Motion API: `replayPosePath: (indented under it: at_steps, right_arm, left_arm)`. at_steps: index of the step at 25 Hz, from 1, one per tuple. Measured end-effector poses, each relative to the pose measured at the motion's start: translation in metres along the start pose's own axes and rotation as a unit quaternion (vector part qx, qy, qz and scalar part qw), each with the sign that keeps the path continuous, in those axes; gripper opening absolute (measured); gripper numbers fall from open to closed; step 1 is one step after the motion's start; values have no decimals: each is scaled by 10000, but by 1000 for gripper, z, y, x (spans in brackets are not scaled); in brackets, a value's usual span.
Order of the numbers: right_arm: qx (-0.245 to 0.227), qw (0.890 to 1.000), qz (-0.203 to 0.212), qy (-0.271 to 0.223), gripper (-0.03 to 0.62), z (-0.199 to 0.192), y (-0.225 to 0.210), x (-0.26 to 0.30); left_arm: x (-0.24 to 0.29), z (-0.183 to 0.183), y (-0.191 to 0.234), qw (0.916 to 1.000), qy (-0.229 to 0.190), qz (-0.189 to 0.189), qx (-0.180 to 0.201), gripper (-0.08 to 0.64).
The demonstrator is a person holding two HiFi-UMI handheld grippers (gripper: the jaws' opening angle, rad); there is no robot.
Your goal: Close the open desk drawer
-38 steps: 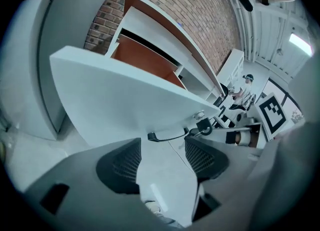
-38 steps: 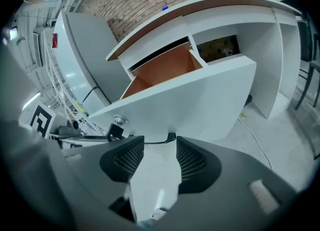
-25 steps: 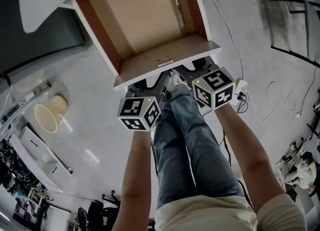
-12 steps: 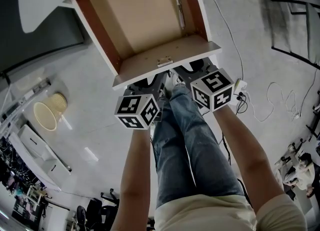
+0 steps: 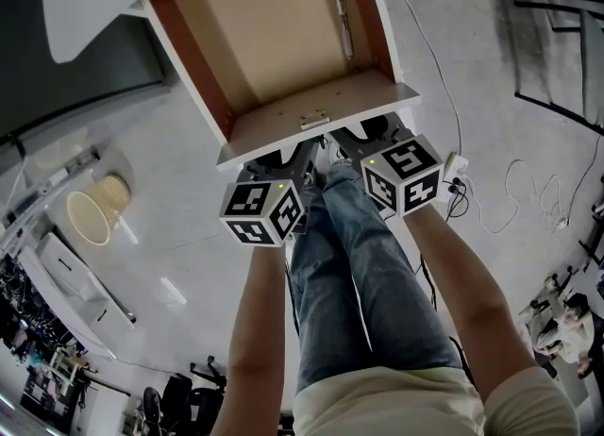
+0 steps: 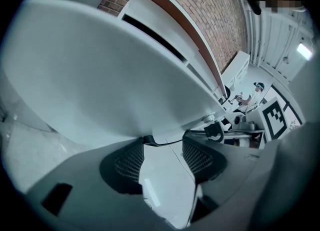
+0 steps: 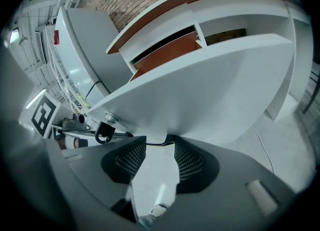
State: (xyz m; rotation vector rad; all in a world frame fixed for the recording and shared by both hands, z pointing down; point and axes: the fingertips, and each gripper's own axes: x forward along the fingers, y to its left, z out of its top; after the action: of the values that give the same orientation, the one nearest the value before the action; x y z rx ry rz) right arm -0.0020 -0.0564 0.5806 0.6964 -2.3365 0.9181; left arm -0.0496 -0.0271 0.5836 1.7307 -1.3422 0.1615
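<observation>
The open desk drawer (image 5: 274, 28) has a light brown bottom and red-brown sides. Its white front panel (image 5: 316, 135) faces me. Both grippers sit low against that panel's lower edge, above my knees. In the head view the left gripper (image 5: 283, 159) is under the panel's left half and the right gripper (image 5: 368, 132) under its right half. The left gripper (image 6: 167, 140) shows its mesh pads (image 6: 131, 162) apart, tips at the white panel (image 6: 110, 75). The right gripper (image 7: 160, 140) stands the same way against the panel (image 7: 210, 85). Nothing lies between either pair of jaws.
A metal rod (image 5: 344, 24) lies along the drawer's right side. My legs in jeans (image 5: 349, 264) are between the arms. A wicker basket (image 5: 90, 217) stands on the floor at the left, and a power strip with cables (image 5: 455, 175) lies at the right. A black hook (image 7: 104, 131) hangs under the panel.
</observation>
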Motion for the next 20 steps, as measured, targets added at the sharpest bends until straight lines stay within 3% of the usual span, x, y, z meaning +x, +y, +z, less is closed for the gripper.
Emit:
replayPosePath:
  at_steps: [20]
  right_arm:
    - [2, 9998, 96, -199, 178, 25, 13, -20]
  left_arm:
    - [-19, 22, -15, 9999, -162, -11, 41, 206]
